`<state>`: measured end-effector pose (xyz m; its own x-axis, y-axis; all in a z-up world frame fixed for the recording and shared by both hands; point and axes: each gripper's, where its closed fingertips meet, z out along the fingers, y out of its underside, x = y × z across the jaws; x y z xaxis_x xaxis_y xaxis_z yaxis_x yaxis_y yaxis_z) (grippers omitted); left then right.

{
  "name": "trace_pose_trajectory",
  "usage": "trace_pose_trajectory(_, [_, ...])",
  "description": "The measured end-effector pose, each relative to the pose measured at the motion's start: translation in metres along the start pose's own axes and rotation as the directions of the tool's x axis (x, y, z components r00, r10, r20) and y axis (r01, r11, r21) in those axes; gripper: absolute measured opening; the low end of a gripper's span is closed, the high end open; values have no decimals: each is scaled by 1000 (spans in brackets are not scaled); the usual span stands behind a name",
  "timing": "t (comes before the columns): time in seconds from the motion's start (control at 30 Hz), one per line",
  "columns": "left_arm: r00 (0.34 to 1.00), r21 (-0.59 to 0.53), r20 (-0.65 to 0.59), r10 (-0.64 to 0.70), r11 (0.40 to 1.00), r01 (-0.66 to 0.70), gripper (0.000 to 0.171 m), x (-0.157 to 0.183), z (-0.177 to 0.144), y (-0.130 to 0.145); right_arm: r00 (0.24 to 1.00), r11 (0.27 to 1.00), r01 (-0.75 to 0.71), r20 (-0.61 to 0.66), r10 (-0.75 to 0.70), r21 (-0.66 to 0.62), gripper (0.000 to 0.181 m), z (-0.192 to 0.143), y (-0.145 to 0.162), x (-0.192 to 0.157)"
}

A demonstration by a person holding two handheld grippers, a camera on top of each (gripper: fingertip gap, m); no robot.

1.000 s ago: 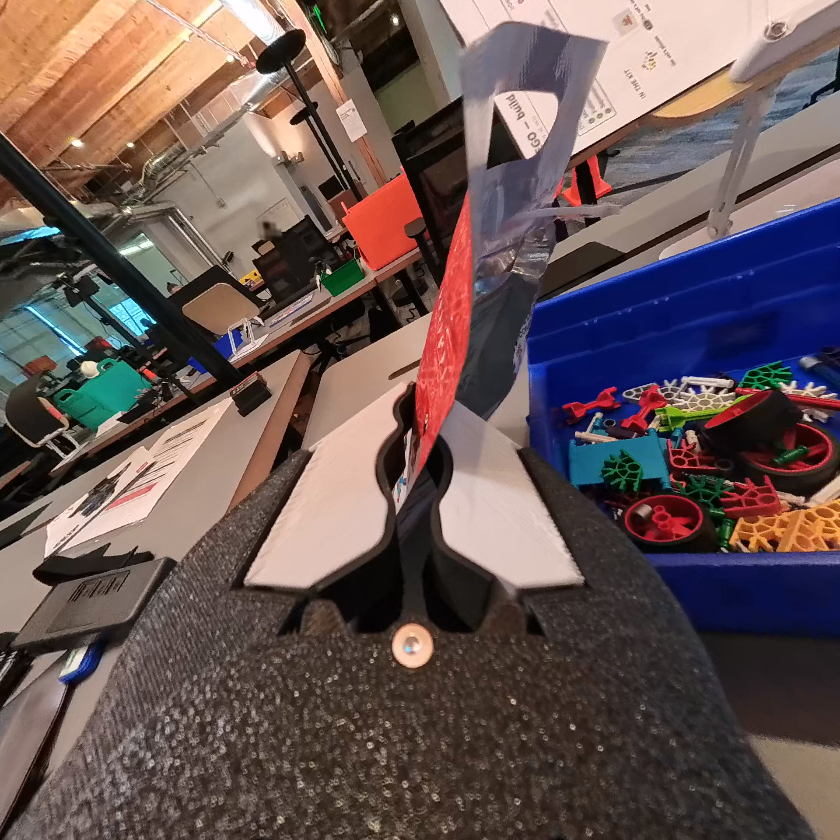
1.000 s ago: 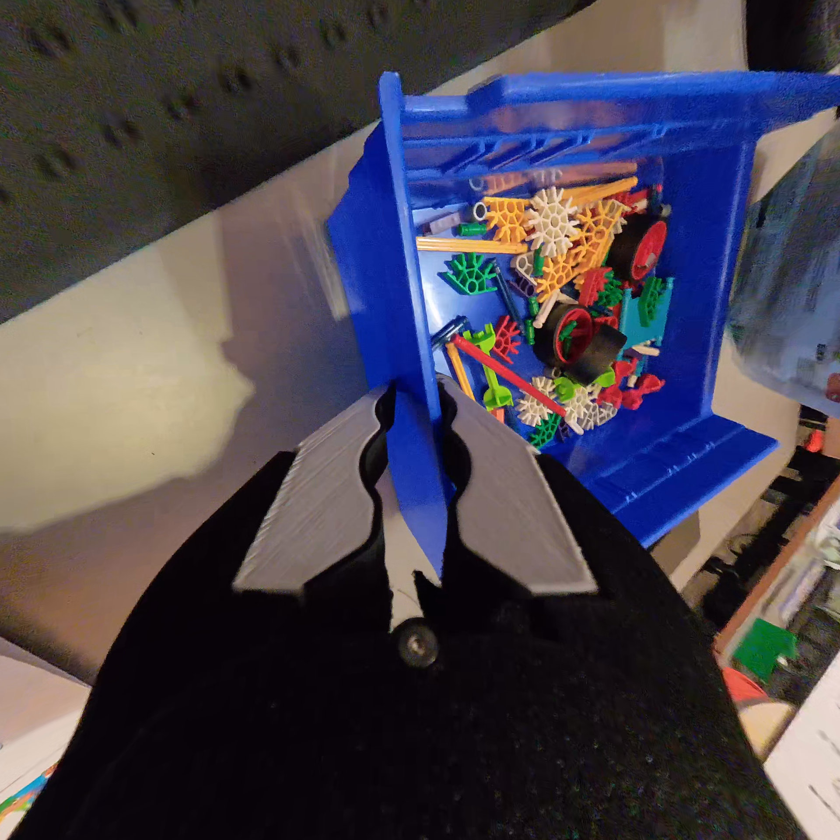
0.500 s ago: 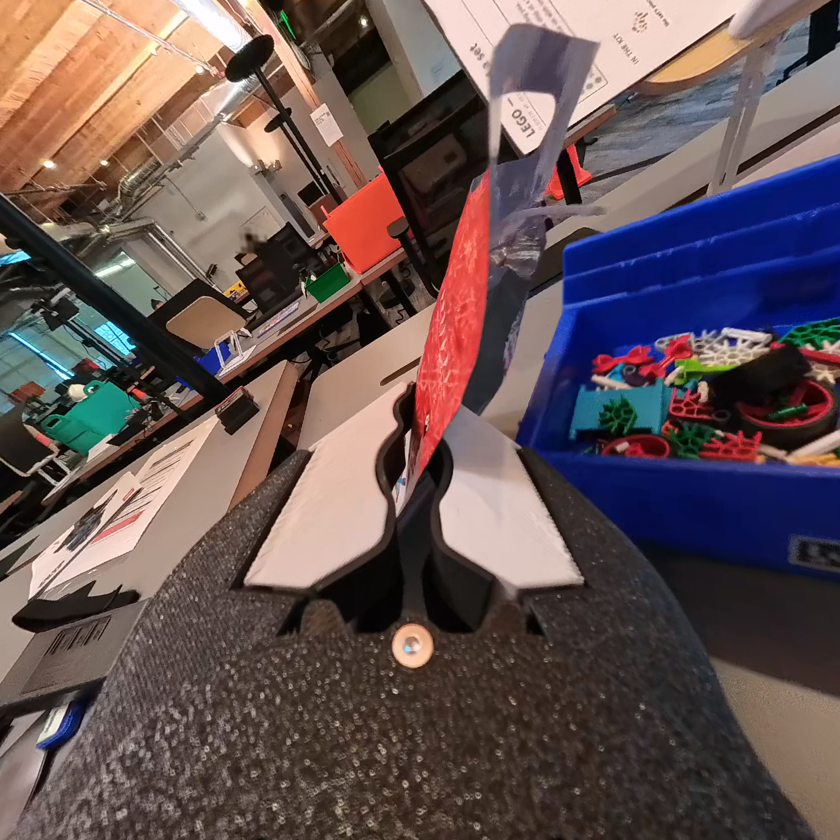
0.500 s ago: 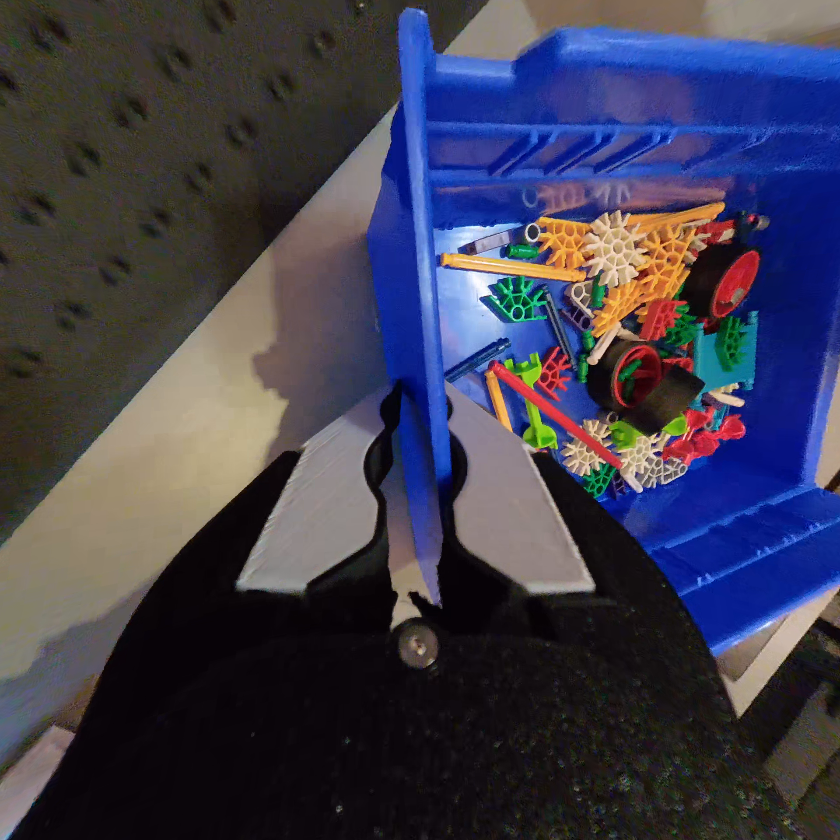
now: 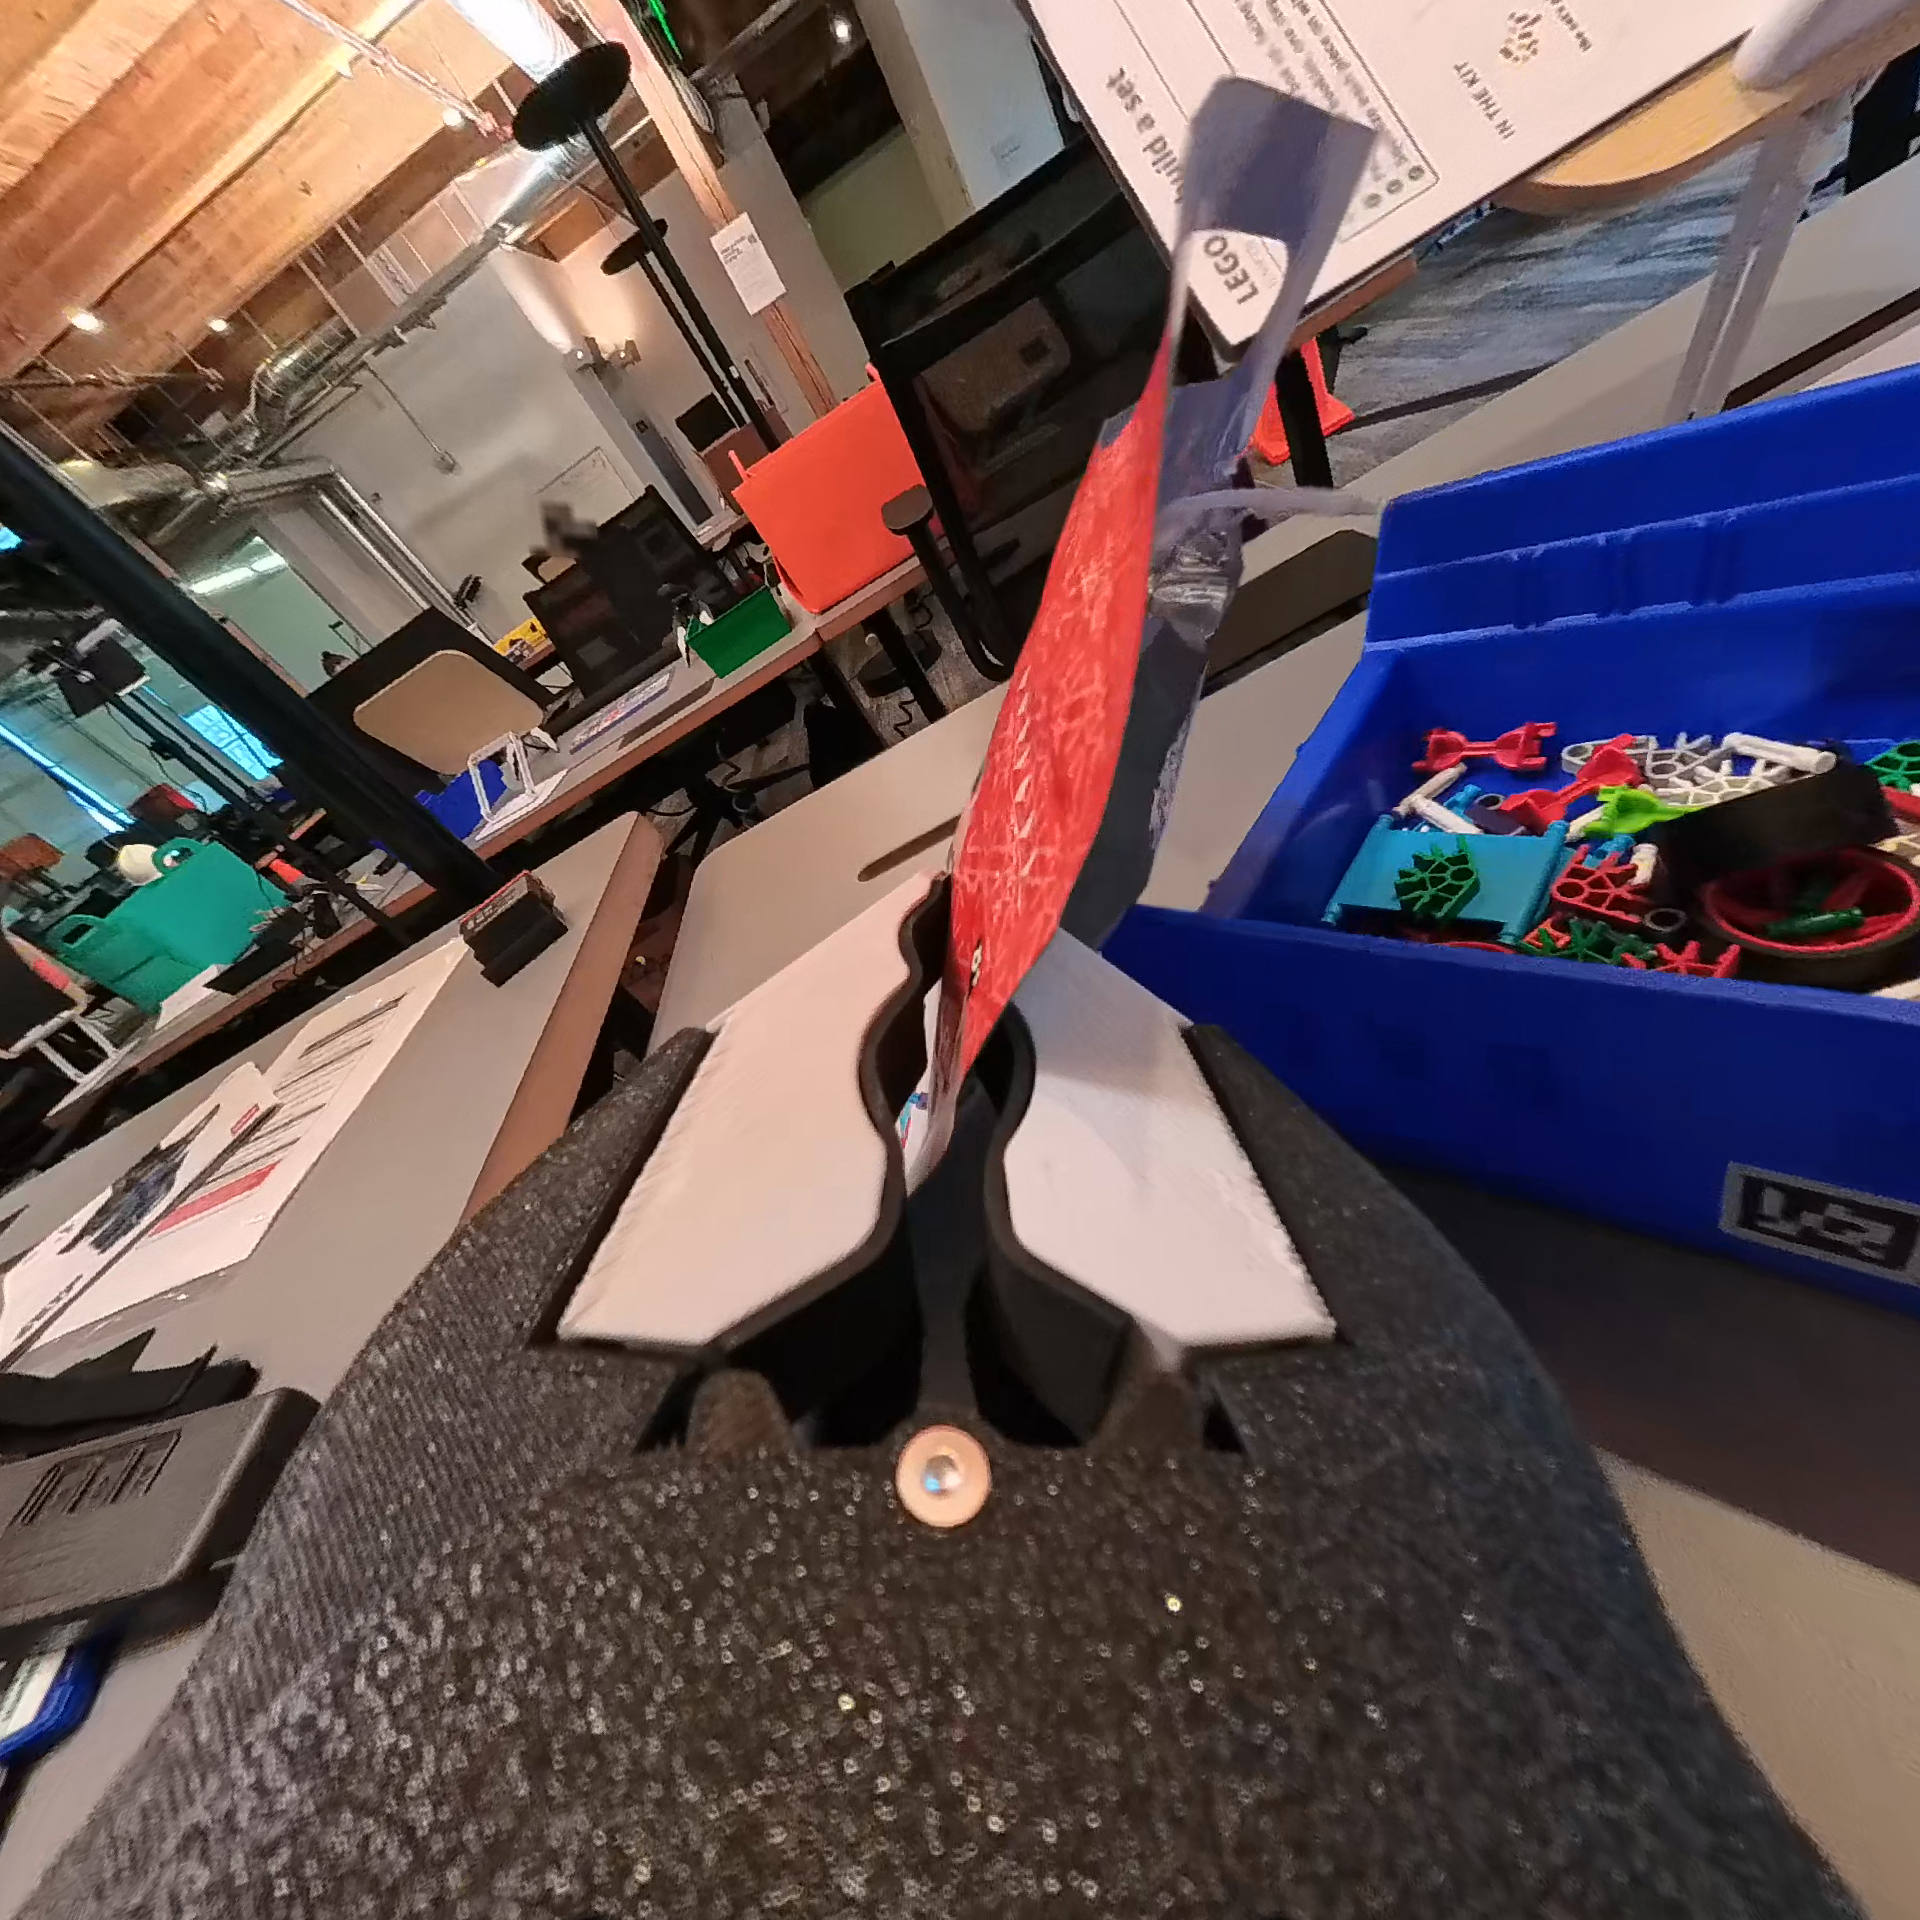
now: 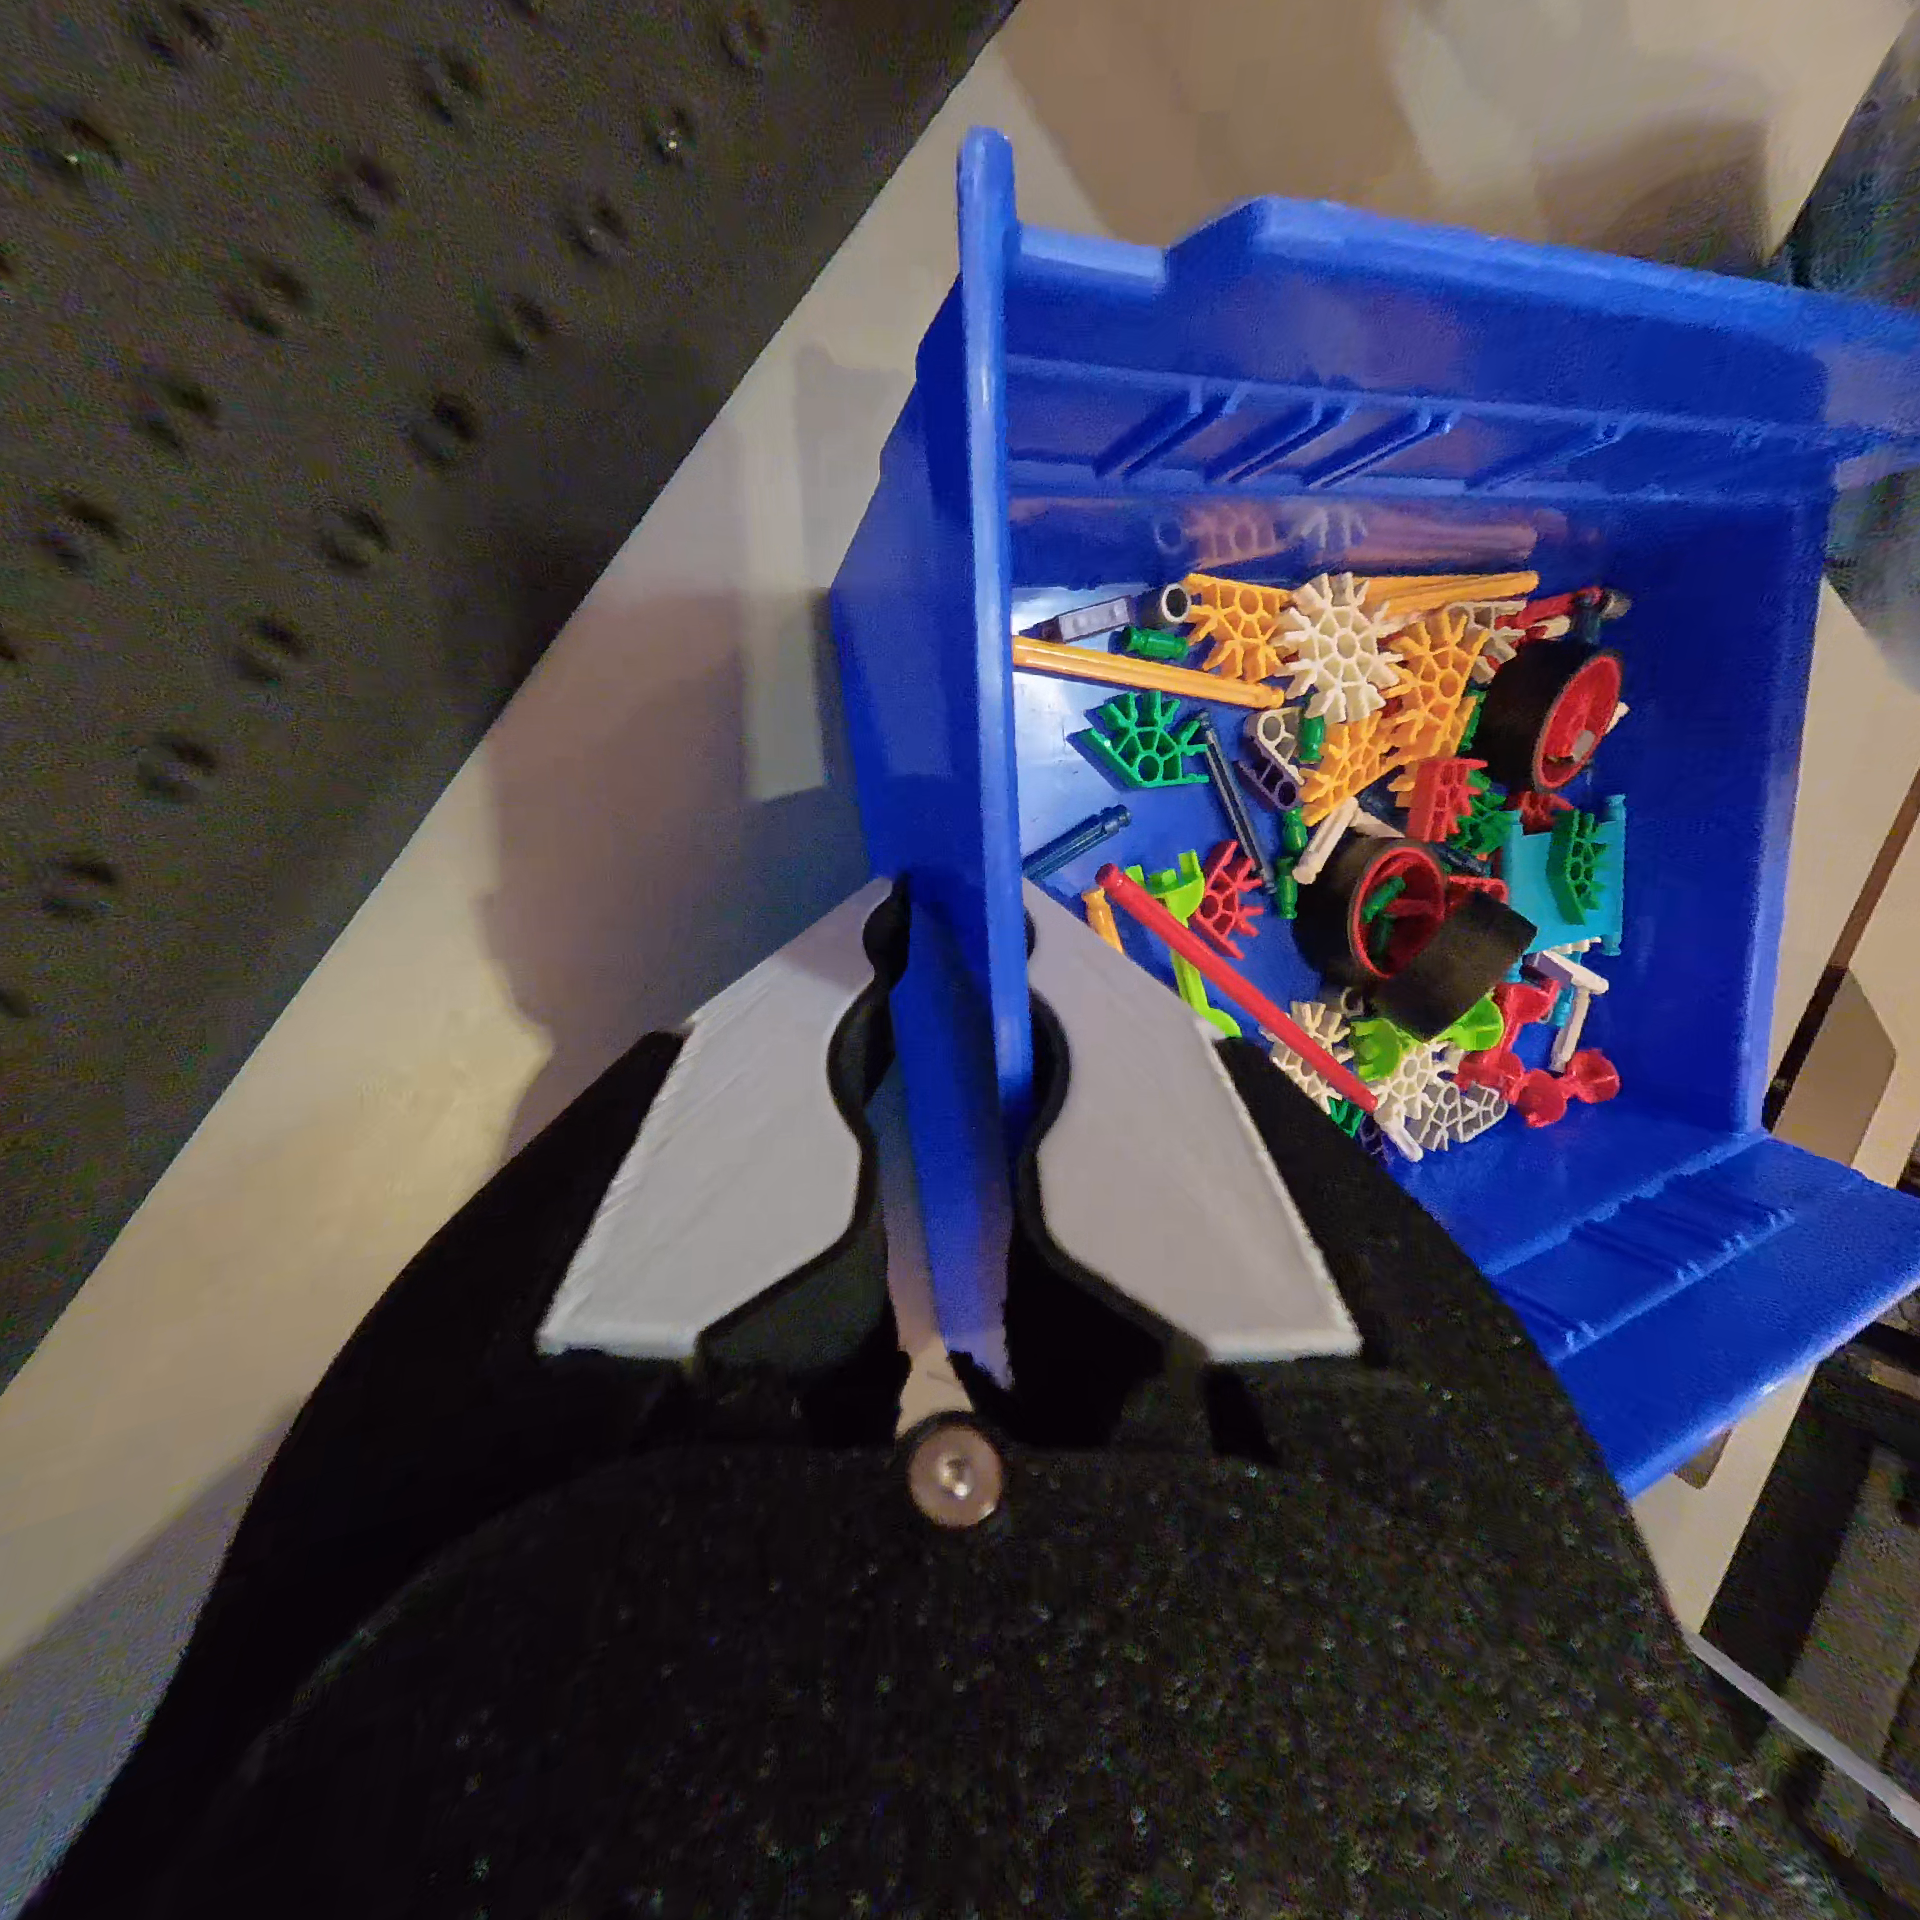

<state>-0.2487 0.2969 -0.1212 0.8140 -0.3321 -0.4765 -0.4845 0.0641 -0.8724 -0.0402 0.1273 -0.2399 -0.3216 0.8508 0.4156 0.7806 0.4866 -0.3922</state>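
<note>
Right now the left claw (image 5: 961,997) is pinching a red and dark blue plastic bag (image 5: 1081,727) by its lower edge, its two pale fingers (image 5: 769,1164) pressed together on the film, so the bag is standing up and leaning to the right, with its cut-out handle at the top. Just beside it on the right, a blue bin (image 5: 1507,1060) is sitting on the grey counter (image 5: 790,883), holding a heap of small construction pieces (image 5: 1621,862) in red, green, white and teal, among them a black wheel with a red hub.

Meanwhile the right claw (image 6: 961,935) is gripping the side wall of that blue bin (image 6: 982,623), one finger outside the wall and the other inside. Orange, white, green and red pieces (image 6: 1351,790) are lying on the bin's floor, well clear of the fingers. A dark perforated panel (image 6: 312,364) is running along the counter's (image 6: 520,935) far edge.
</note>
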Motion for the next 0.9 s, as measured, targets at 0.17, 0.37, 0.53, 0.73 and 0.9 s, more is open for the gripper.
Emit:
trace_pose_trajectory(0.17, [1000,8,3,0,1000,0,0,-2,1,-4,998,1000,13,59,-13,1,7,-6,0,-13])
trace_pose_trajectory(0.37, [999,-4,11,30,1000,-30,0,0,4,-2,997,1000,13,74,-12,-15,7,-28,1,-18])
trace_pose_trajectory(0.53, [1000,-4,-3,30,1000,-30,0,5,8,0,996,997,65,68,-61,-49,6,-60,0,-26])
trace_pose_trajectory(0.73, [999,-9,-38,22,1000,-22,0,20,12,1,989,984,145,46,-141,-100,5,-93,-12,-35])
trace_pose_trajectory(0.9, [991,28,-91,-93,995,96,0,30,11,-4,984,975,178,10,-179,-136,6,-103,-21,-28])
